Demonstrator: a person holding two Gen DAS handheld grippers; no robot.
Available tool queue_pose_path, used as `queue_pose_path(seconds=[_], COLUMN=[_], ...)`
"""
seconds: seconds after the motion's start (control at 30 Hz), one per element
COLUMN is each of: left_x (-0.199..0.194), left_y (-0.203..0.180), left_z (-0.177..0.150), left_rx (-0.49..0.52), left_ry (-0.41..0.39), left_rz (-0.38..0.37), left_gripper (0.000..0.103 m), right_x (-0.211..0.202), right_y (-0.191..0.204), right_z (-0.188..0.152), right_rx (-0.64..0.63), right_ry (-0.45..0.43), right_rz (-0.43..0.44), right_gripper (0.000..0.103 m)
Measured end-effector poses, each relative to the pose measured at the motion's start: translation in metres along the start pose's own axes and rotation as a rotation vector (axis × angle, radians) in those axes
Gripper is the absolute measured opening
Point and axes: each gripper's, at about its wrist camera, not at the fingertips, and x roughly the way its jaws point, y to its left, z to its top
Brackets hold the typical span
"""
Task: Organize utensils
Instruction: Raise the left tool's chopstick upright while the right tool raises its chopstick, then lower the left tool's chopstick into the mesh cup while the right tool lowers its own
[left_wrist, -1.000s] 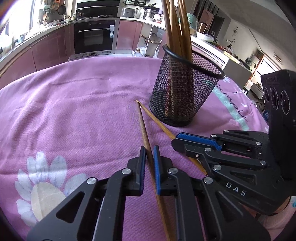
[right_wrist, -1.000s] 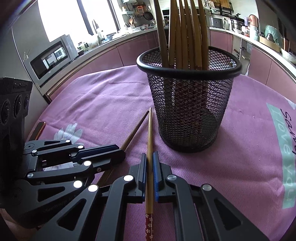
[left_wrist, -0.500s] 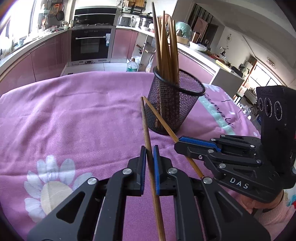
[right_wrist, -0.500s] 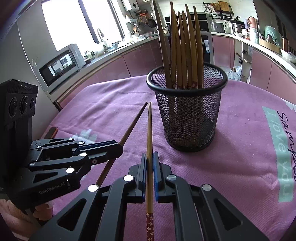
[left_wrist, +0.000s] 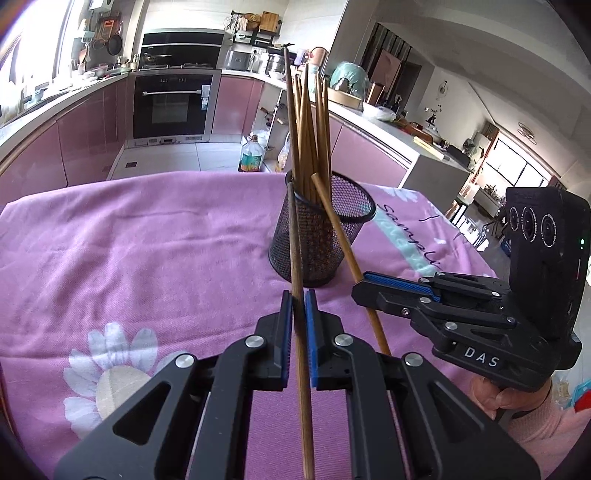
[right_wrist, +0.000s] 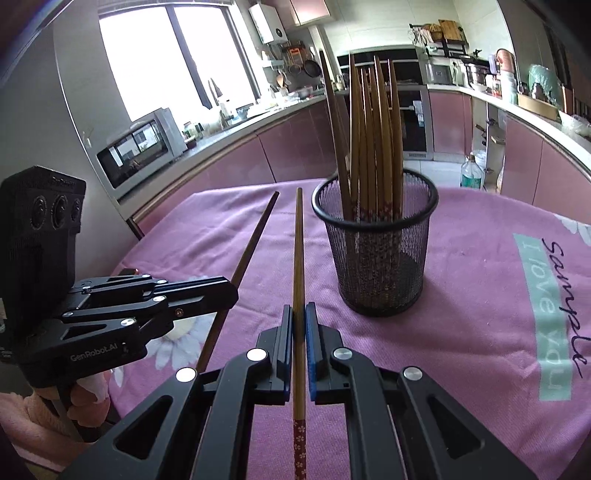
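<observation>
Both clamped: left tool (left_wrist: 298, 321) on dark chopstick (left_wrist: 293, 236), right tool (right_wrist: 299, 325) on pale chopstick (right_wrist: 297, 258), lifted near side of cup (right_wrist: 376, 258) on bench (right_wrist: 480, 314); risk of tips clashing or striking rim, toppling cup.

I see a built-in oven (left_wrist: 171, 105), a microwave (right_wrist: 142, 151), a plastic bottle (left_wrist: 251, 154) on the floor, pink kitchen cabinets (left_wrist: 88, 136).

Black wire-mesh holder (right_wrist: 376, 258), smooth wooden chopsticks (right_wrist: 373, 147), woven pink cloth (left_wrist: 147, 236)
</observation>
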Motion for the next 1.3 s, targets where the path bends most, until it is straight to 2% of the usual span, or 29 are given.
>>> queue_pose_path(seconds=[0.67, 1.3], left_x=[-0.03, -0.045], left_y=[-0.019, -0.024], left_z=[0.019, 0.043], left_rx=[0.033, 0.027], left_ry=[-0.089, -0.165], left_rz=[-0.053, -0.088], left_gripper=[0.007, 0.007], right_x=[-0.03, -0.046], right_y=[0.001, -0.002], right_z=[0.017, 0.036], right_rx=[-0.005, -0.027], right_ry=[-0.119, -0.192], right_rz=[-0.008, -0.023], right_gripper=[0.005, 0.005])
